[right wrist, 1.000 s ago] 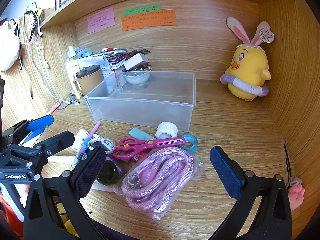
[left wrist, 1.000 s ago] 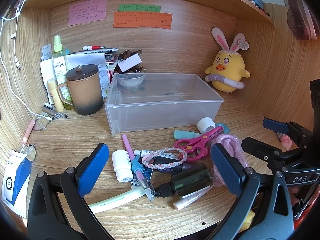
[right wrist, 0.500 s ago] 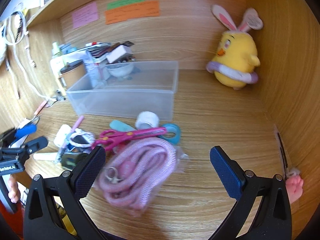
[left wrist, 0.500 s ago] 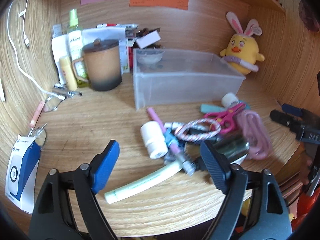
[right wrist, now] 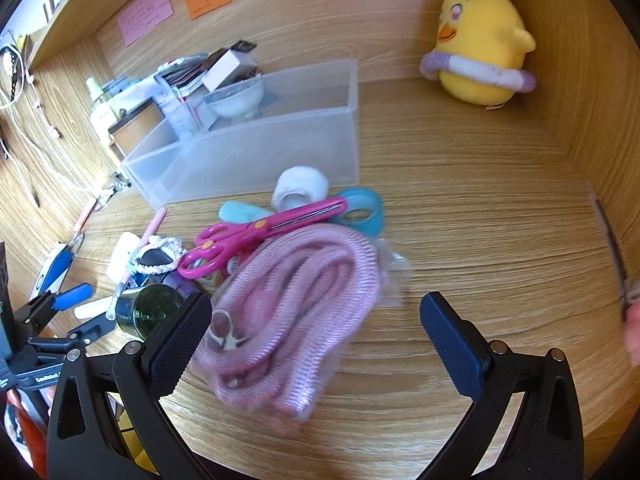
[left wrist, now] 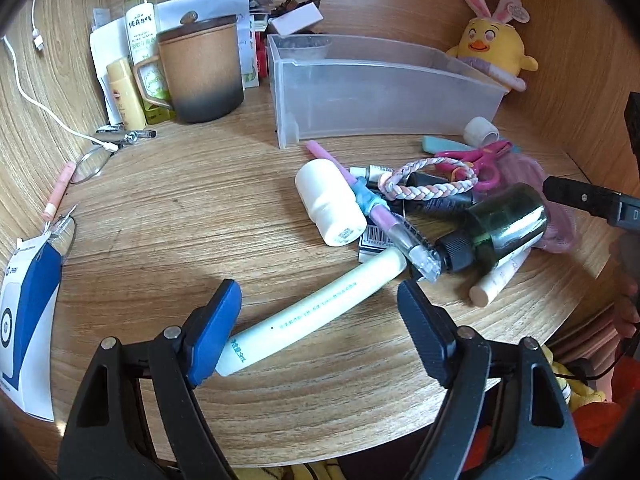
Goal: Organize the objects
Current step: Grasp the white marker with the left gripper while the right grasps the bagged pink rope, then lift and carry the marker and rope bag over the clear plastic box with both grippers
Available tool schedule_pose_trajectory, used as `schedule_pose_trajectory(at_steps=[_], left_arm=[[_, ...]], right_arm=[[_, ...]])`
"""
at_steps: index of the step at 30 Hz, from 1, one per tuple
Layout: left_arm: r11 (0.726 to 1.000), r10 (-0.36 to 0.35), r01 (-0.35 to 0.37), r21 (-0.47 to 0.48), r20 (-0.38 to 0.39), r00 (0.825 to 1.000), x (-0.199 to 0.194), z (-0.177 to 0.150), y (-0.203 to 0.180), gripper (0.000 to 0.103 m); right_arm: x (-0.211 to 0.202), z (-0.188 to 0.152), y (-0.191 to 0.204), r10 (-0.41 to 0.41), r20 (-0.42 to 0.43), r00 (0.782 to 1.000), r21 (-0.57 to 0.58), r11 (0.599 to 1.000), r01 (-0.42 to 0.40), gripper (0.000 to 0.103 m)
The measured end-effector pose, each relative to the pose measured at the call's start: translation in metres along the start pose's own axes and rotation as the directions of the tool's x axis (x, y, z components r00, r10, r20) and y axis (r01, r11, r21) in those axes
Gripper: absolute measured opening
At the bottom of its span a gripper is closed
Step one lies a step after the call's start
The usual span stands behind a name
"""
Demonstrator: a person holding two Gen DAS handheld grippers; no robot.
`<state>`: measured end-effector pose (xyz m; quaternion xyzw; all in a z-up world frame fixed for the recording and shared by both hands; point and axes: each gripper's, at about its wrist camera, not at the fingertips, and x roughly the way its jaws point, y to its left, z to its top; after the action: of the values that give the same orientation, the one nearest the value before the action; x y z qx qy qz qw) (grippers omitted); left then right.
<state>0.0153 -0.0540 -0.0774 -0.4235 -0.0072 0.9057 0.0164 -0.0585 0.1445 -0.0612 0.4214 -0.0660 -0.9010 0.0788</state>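
At twelve o'clock the bin [left wrist: 380, 92] sits empty — nothing sorted yet — while the left gripper [left wrist: 320, 312] closes around the tube [left wrist: 316, 312] without pinching, and the right gripper [right wrist: 316, 340] gapes over the rope [right wrist: 296, 312].

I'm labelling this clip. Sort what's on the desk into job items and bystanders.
Job items: clear bin, pale tube between the closing left gripper jaws, pink cord bundle before the open right gripper, pink scissors, white bottle.

Bystanders: plush chick, lidded mug, spray bottle.
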Motion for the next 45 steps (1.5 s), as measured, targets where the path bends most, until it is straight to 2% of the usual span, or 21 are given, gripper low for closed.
schedule_pose_trajectory(at_steps=[2, 6, 7, 10, 12, 14, 18, 22, 25, 27, 29, 33, 37, 43, 45], left_arm=[[1.0, 0.007, -0.007, 0.008, 0.004, 1.0, -0.001, 0.0, 0.0, 0.069], [1.0, -0.008, 0.008, 0.01, 0.013, 1.0, -0.007, -0.003, 0.002, 0.046], [1.0, -0.01, 0.01, 0.008, 0.012, 1.0, -0.008, -0.004, 0.002, 0.043], [1.0, -0.011, 0.011, -0.002, 0.007, 1.0, -0.011, -0.005, 0.004, 0.03], [1.0, -0.016, 0.016, -0.009, 0.0, 1.0, -0.013, -0.007, 0.005, 0.019], [1.0, -0.016, 0.016, -0.017, -0.007, 1.0, -0.014, -0.008, 0.005, 0.015], [1.0, -0.008, 0.008, -0.016, -0.009, 1.0, -0.017, -0.012, 0.005, 0.015], [1.0, -0.004, 0.004, -0.029, -0.003, 1.0, -0.016, -0.011, 0.006, 0.015], [0.999, -0.001, 0.001, -0.044, -0.002, 1.0, -0.014, -0.009, 0.006, 0.015], [0.999, -0.002, 0.002, -0.054, 0.0, 1.0, -0.015, -0.008, 0.007, 0.015], [0.998, 0.005, -0.005, -0.06, 0.01, 1.0, -0.018, -0.006, 0.008, 0.015], [0.997, -0.008, 0.012, -0.075, 0.054, 0.999, -0.03, 0.0, 0.012, 0.015], [0.996, -0.005, 0.013, -0.083, 0.095, 0.995, -0.04, 0.01, 0.012, 0.015], [0.996, -0.04, 0.053, -0.076, 0.161, 0.986, -0.053, 0.028, 0.01, 0.015], [0.996, -0.043, 0.055, -0.066, 0.183, 0.982, -0.057, 0.033, 0.008, 0.015]], right_arm=[[0.007, -0.001, 0.002, -0.015, -0.016, 1.0, -0.015, 1.0, 0.015, 0.103], [0.014, -0.003, -0.005, 0.0, -0.032, 0.999, 0.0, 1.0, 0.0, 0.103], [0.012, -0.003, -0.007, 0.001, -0.034, 0.999, -0.001, 1.0, -0.001, 0.102], [0.01, -0.004, -0.011, 0.002, -0.039, 0.999, -0.009, 1.0, -0.003, 0.099], [0.006, -0.004, -0.014, 0.009, -0.043, 0.999, -0.01, 1.0, -0.01, 0.093], [0.002, -0.005, -0.018, 0.009, -0.046, 0.999, -0.014, 1.0, -0.01, 0.088], [-0.007, -0.005, -0.025, -0.024, -0.047, 0.999, -0.024, 0.999, 0.023, 0.08], [-0.013, -0.002, -0.029, -0.043, -0.041, 0.998, 0.0, 0.999, 0.043, 0.077], [-0.012, 0.005, -0.026, -0.029, -0.027, 0.999, 0.024, 0.999, 0.03, 0.082], [-0.006, 0.009, -0.022, -0.037, -0.021, 0.999, 0.035, 0.999, 0.038, 0.091], [0.002, 0.011, -0.016, -0.056, -0.028, 0.998, 0.027, 0.998, 0.057, 0.093], [0.023, 0.011, -0.008, -0.121, -0.073, 0.99, -0.013, 0.993, 0.12, 0.094], [0.024, 0.006, -0.007, -0.144, -0.056, 0.988, -0.051, 0.989, 0.142, 0.093], [0.014, 0.003, -0.015, -0.087, -0.04, 0.995, -0.05, 0.995, 0.085, 0.071], [0.008, 0.0, -0.015, -0.091, -0.02, 0.996, -0.069, 0.994, 0.089, 0.056]])
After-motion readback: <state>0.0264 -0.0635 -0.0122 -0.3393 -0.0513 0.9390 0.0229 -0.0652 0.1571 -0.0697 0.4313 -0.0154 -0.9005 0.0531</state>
